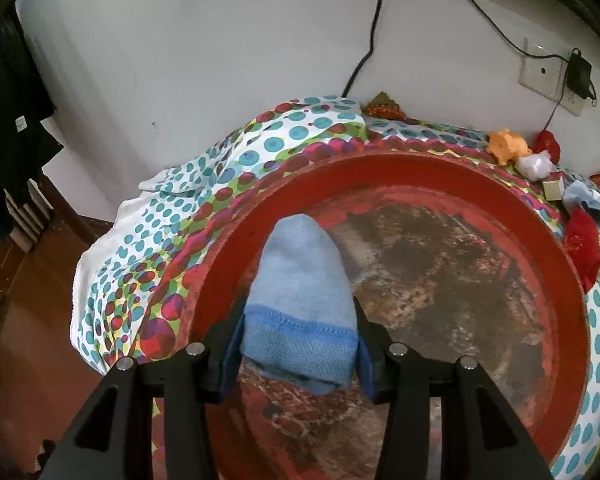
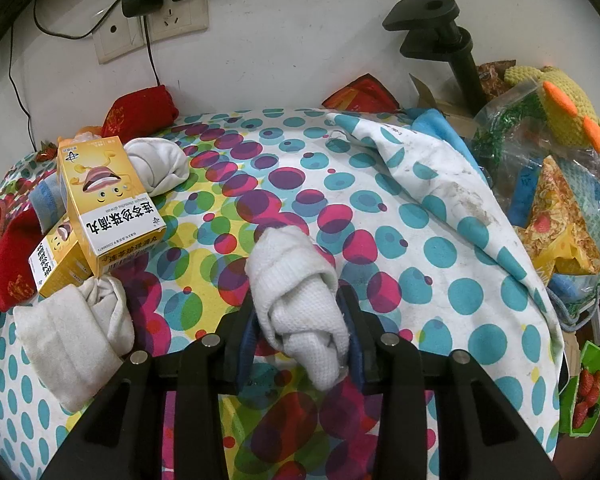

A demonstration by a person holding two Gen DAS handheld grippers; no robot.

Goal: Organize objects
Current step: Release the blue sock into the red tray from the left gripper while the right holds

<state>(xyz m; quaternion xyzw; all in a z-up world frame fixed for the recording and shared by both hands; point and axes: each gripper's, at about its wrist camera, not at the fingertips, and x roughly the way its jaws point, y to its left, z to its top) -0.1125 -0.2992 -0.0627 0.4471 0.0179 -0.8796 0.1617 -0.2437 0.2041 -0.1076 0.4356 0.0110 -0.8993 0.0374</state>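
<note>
Socks are held in both grippers. A blue sock is clamped between the closed fingers of the left gripper, above a worn red tray. A rolled white sock is pinched by the right gripper over the dotted cloth, near yellow boxes.

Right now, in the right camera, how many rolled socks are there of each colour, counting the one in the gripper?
White socks: 3, one in the right gripper, one at lower left, one behind the yellow boxes
Red socks: 2
Blue socks: 1
Total: 6
</note>
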